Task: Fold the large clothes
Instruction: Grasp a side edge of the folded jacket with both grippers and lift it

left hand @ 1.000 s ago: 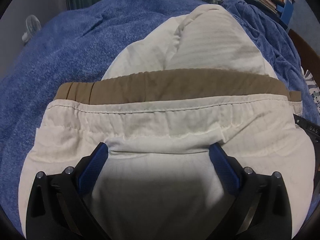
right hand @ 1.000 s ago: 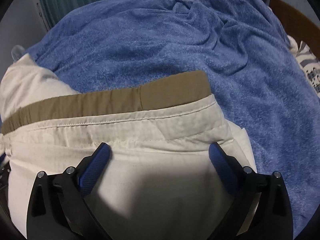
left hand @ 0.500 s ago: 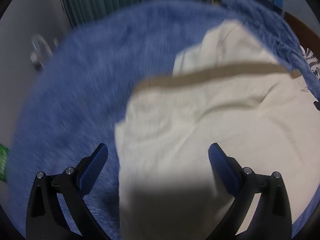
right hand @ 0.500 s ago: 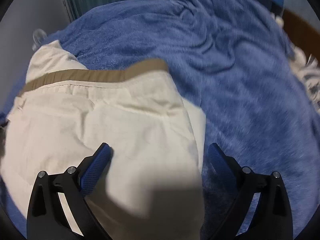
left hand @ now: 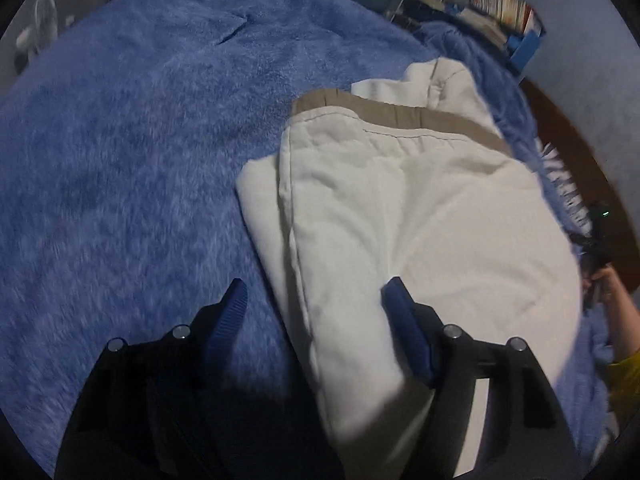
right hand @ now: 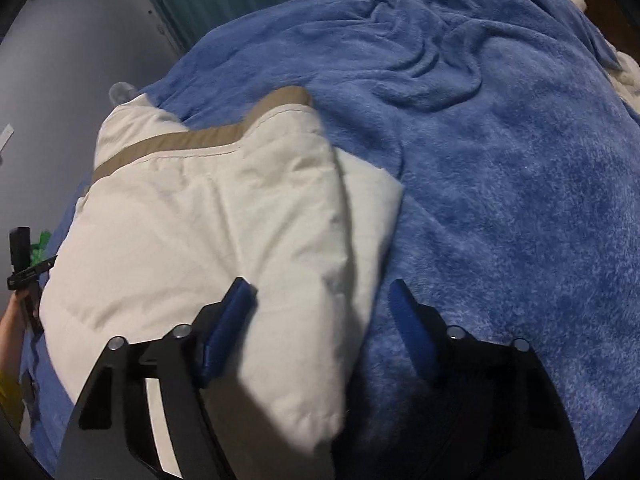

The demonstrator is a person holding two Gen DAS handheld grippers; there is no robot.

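Observation:
A cream garment (left hand: pixel 420 216) with a tan waistband (left hand: pixel 400 114) lies folded on a blue fleece blanket (left hand: pixel 120 140). My left gripper (left hand: pixel 314 294) is open over the garment's left folded edge, one blue finger (left hand: pixel 404 328) on the cloth, the other over the blanket. In the right wrist view the same garment (right hand: pixel 208 240) lies at the left. My right gripper (right hand: pixel 320 294) is open over its right folded edge, one finger (right hand: pixel 228 320) on the cloth, the other over the blanket (right hand: pixel 500 160). Neither holds anything.
A bookshelf (left hand: pixel 492 4) stands at the far right, a small fan (left hand: pixel 40 20) at the far left. A dark wooden edge (left hand: pixel 576 152) borders the bed. The other gripper and hand show at the view edges, at right (left hand: pixel 600 240) and at left (right hand: pixel 24 272).
Both grippers have drawn apart from over the garment's middle to its side edges: the left one leftward, the right one rightward. Both stay open. The garment lies more compact.

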